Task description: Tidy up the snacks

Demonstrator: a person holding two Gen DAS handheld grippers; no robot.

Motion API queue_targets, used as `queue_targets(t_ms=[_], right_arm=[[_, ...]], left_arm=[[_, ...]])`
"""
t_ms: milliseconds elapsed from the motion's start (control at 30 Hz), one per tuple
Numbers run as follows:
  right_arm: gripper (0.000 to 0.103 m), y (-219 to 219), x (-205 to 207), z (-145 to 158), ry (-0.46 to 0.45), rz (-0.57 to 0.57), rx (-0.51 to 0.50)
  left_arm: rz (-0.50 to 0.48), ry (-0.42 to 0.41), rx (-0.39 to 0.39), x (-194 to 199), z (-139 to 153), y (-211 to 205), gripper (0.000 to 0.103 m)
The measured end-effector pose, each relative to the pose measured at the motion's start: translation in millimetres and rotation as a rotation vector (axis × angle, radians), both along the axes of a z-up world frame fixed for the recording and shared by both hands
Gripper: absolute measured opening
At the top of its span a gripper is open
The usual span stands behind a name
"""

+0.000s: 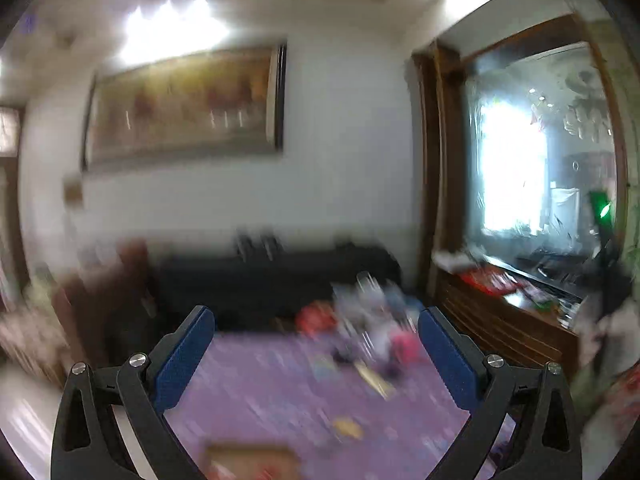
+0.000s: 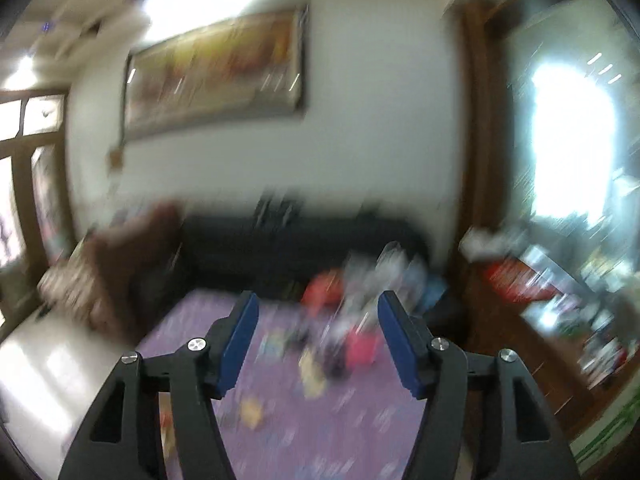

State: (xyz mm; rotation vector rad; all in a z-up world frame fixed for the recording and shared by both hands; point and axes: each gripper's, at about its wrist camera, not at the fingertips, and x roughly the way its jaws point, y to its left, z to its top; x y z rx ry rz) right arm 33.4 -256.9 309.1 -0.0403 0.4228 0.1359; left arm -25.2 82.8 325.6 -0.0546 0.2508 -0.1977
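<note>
Left gripper (image 1: 316,334) held up, blue pads (image 1: 182,360) wide apart, nothing between, right gripper (image 2: 318,320) held up too, jaws apart, empty, both pointing slightly down

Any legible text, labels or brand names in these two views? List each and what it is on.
None can be read.
Snack packets on the purple tablecloth: print blurred by motion.
Red packaging on the wooden sideboard: blurred.
Framed painting: no lettering visible.

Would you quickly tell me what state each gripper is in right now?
Left gripper: open, nothing between its fingers.
Right gripper: open, nothing between its fingers.
</note>
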Motion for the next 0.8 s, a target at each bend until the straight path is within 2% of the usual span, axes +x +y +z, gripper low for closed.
queue_targets(t_ms=[67, 133, 167, 233, 267, 333, 467, 567, 800], right_arm=[[0.062, 14, 35, -81, 0.142, 0.066, 0.020], [0.061, 30, 63, -147, 0.257, 0.129, 0.028], [0.060, 37, 75, -180, 0.313, 0.155, 0.043], [0.055, 53, 99, -243, 0.408, 0.201, 0.062], [0.054, 64, 113, -273, 0.440, 0.208, 0.050], [0.054, 82, 132, -311, 0.473, 0.223, 0.029], [0.054, 125, 166, -361, 0.504, 0.239, -0.048], [0.054, 134, 195, -385, 0.526, 0.235, -0.060], [0.054, 151, 237, -414, 0.563, 0.215, -0.084]], left_arm=[[-0.036, 0.104, -0.072, 28, -55, 3, 0.103], [-0.069, 0.223, -0.141, 59, -114, 6, 0.102], [-0.087, 0.277, -0.165, 70, -139, 5, 0.098], [-0.096, 0.362, -0.180, 96, -175, -2, 0.090], [-0.089, 0.388, -0.179, 97, -189, -7, 0.089], [-0.068, 0.431, -0.165, 112, -217, -9, 0.089], [-0.058, 0.517, -0.129, 131, -256, -14, 0.090], [-0.060, 0.565, -0.036, 154, -284, -24, 0.090], [-0.128, 0.616, 0.135, 196, -321, -54, 0.090]])
